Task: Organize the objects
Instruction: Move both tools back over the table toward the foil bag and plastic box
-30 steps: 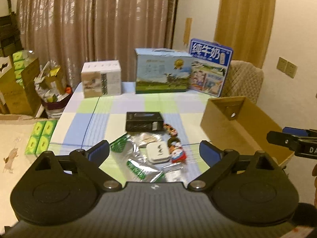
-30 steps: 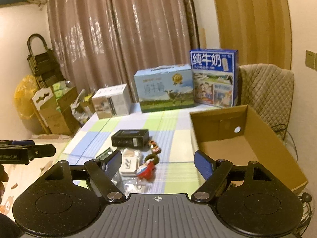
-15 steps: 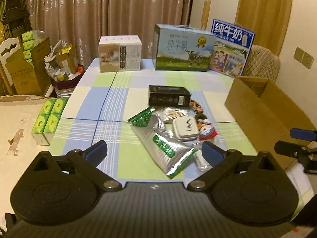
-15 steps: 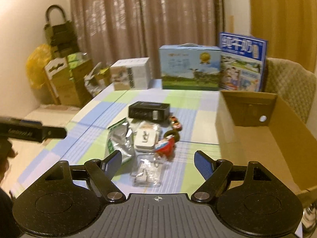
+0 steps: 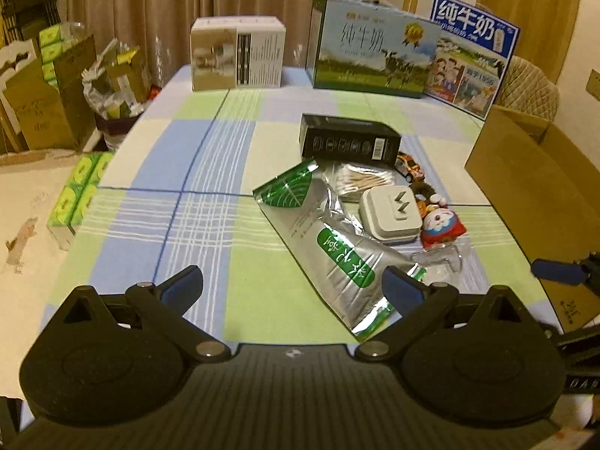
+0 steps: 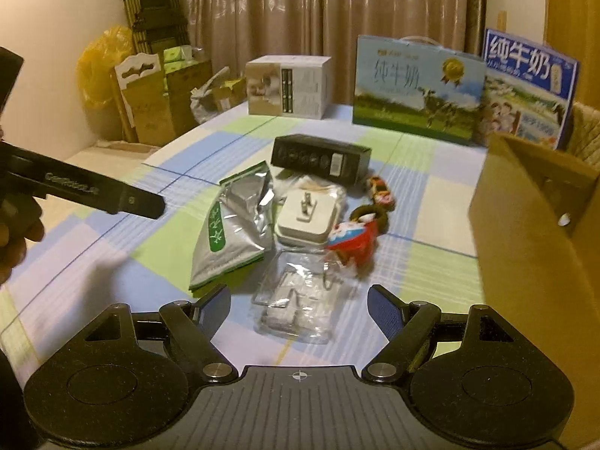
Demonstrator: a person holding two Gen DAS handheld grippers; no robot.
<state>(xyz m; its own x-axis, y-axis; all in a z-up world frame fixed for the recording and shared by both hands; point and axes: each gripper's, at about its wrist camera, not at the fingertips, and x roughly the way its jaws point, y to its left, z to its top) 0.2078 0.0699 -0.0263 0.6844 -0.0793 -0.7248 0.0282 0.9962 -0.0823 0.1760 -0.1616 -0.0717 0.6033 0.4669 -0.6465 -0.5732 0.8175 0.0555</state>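
Tabletop foil pouch (image 5: pixel 339 247) between left jaws.

The left gripper (image 5: pixel 292 287) hangs with fingers spread above a checked tablecloth (image 5: pixel 195 202), near a silver pouch (image 5: pixel 333 247), white plug (image 5: pixel 390 213) and black box (image 5: pixel 348 144).

The table (image 5: pixel 195 172) wears a check of pale green, blue and white. The foil pouch (image 5: pixel 330 247) is silver with green leaf print and a green label. Black box (image 5: pixel 348 142); white plug adapter (image 5: pixel 390 213); brown cardboard box (image 5: pixel 532 187); red-and-white toy figure (image 5: pixel 442 225).
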